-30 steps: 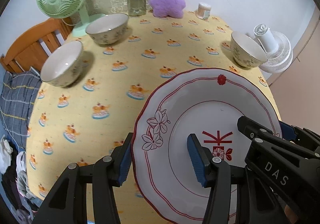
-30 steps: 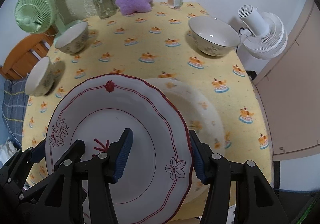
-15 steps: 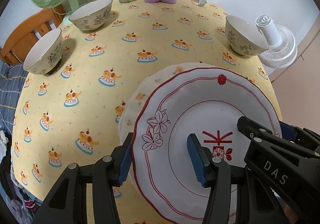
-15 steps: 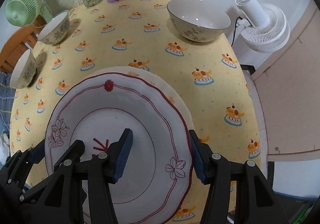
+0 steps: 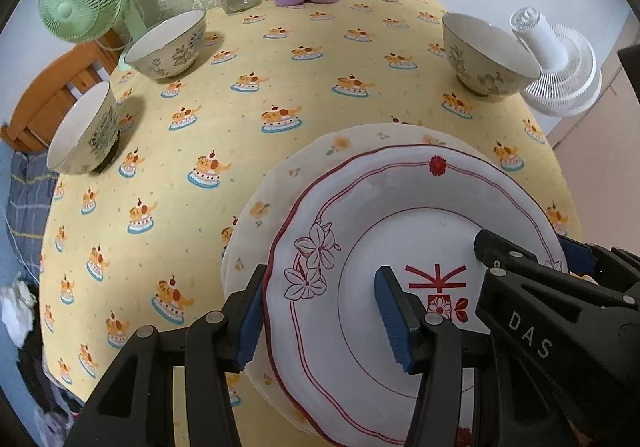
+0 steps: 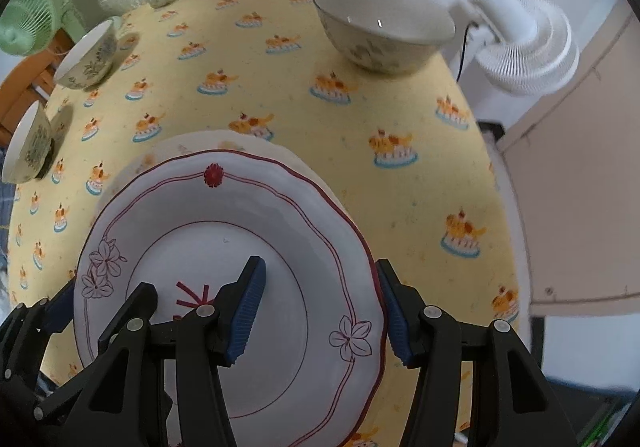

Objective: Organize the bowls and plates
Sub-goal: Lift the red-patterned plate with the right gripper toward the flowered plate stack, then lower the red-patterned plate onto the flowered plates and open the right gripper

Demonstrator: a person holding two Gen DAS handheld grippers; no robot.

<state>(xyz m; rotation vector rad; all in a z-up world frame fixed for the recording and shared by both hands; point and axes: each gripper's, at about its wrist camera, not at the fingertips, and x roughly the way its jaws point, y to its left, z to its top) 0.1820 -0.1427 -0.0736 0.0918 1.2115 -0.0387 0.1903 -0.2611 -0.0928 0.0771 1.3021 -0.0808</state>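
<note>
Right now we are carrying the red-trimmed plate between both tools, and what matters for setting it down is how it is lying over the pale flowered plate on the yellow surface. Our left hand-held gripper is clamping the carried plate's left rim, one blue pad under the edge and the other on its face; our right hand-held gripper is clamping the opposite rim in the same way, so neither is open. Being round, the plate has no long axis to line up; only centring counts. From the left tool, the flowered plate is showing ahead and to the left, a broad crescent of it peeking out past the carried rim; from the right tool only a thin strip is appearing beyond the far edge. We judge the carried plate is sitting offset toward the right and the near side, and whether it is touching the lower one we cannot tell.
</note>
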